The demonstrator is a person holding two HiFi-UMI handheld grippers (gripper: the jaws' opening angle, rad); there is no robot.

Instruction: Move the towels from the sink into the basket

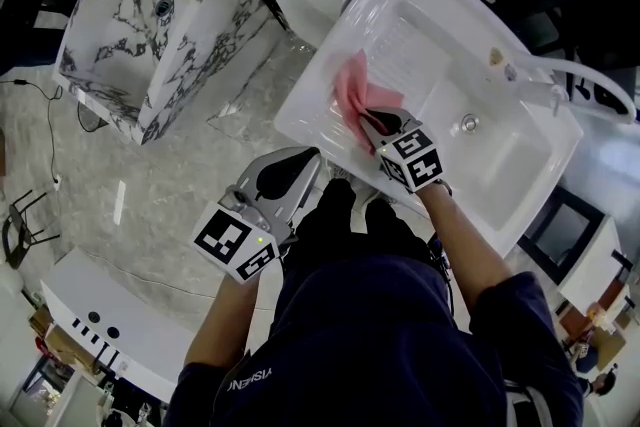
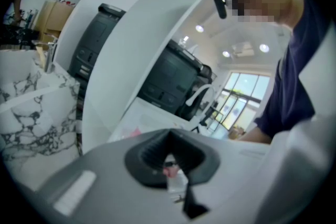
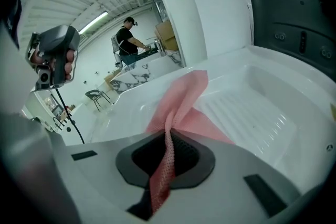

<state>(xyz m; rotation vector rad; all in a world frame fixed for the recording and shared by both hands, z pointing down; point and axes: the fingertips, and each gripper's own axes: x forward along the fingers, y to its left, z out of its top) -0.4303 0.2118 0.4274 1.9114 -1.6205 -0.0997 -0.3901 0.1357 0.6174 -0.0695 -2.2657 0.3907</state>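
The pink towel (image 1: 352,85) lies on the ribbed drainboard of the white sink (image 1: 520,165), by its near left edge, one end bunched and pulled up. In the head view that end is hidden behind the right gripper (image 1: 372,121). Only the right gripper view shows the towel (image 3: 181,97) narrowing to a mesh-weave strip that runs between that gripper's (image 3: 168,139) fingers, which are pinched tight on it. The left gripper (image 1: 296,167) hangs off the sink's near edge, well apart from the towel. In its own view the left gripper's (image 2: 170,157) fingers are pressed together on nothing, and a speck of pink shows beyond them, too small to make out. A broad white curved panel (image 2: 136,44) blocks most of the sink there. The head view alone shows the drain (image 1: 467,123), the white faucet (image 1: 590,80) and a marbled basin (image 1: 150,25) at the far left. White print on the person's dark shirt (image 1: 380,345) is too small and too turned to read.
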